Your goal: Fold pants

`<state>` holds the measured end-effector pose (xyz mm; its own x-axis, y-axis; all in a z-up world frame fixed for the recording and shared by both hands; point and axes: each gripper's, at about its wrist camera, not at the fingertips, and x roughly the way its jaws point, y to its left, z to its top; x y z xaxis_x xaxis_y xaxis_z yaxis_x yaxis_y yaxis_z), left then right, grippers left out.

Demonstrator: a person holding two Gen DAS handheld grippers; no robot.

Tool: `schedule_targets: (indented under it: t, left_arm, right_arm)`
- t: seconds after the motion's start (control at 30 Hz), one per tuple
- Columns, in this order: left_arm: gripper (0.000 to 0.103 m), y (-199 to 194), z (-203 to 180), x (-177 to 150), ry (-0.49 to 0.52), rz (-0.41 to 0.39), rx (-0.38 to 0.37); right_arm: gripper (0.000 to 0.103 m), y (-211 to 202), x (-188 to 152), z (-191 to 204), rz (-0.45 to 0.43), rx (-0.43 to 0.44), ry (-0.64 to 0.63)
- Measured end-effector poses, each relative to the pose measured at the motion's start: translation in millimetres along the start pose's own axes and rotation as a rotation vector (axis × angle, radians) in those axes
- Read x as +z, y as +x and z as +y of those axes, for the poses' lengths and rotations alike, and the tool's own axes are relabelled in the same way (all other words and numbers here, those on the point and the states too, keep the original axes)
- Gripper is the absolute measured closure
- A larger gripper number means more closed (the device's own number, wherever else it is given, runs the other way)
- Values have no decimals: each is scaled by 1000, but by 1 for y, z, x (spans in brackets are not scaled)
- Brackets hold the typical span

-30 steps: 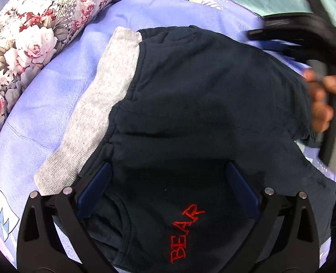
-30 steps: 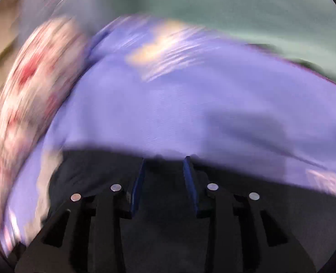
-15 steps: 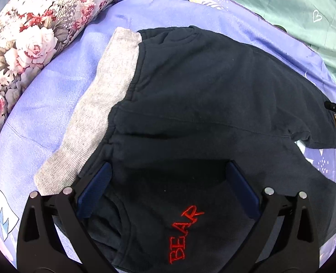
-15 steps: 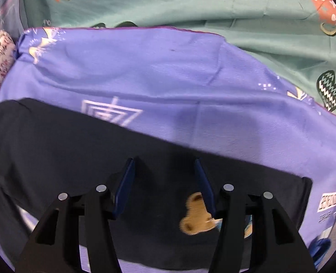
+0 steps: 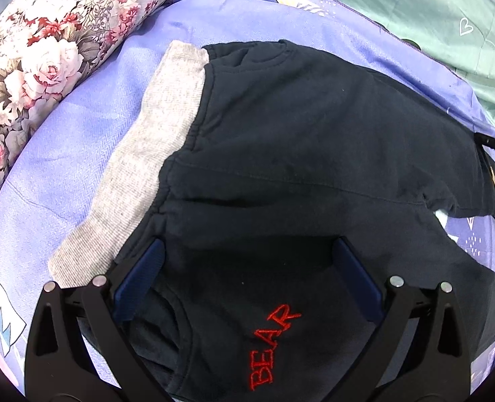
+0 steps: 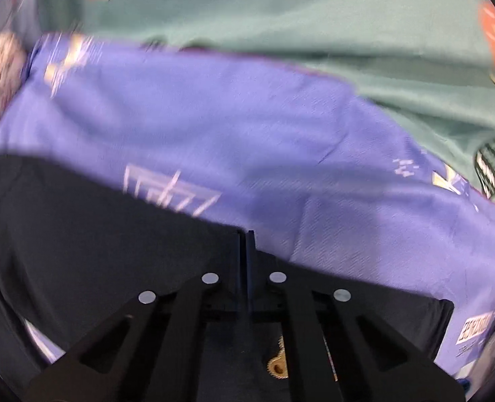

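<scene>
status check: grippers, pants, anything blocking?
Left gripper open over pants. Right gripper shut at pant leg's far edge; grip unclear. Nothing blocking.

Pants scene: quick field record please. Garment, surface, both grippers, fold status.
garment: dark pants with grey waistband, red BEAR lettering, bear patch
surface: purple sheet over green sheet; floral pillow beside the waistband
left gripper: open, over the pants near the lettering, fabric not pinched
right gripper: jaws together at the far edge of a pant leg; blur hides whether fabric is caught
fold status: legs lie apart, no fold visible yet
</scene>
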<state>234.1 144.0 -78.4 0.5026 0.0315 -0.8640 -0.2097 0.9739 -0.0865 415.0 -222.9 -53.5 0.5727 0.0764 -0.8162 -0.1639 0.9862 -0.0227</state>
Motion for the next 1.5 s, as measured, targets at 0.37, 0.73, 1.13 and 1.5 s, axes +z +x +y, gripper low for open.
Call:
schedule_targets:
  t: [0.37, 0.73, 1.13, 1.5]
  left_arm:
    - [2, -2, 3, -1, -10, 0, -18]
    - [2, -4, -6, -2, 8, -9, 3]
    - [2, -38, -23, 18, 94, -116, 63]
    - [2, 8, -19, 93, 194, -52, 227]
  right_arm:
    - [83, -25, -39, -49, -7, 38, 115]
    - [55, -64, -106, -153, -62, -148, 318]
    - [96, -49, -105, -163, -73, -142, 363]
    - [40, -106, -125, -131, -221, -234, 371]
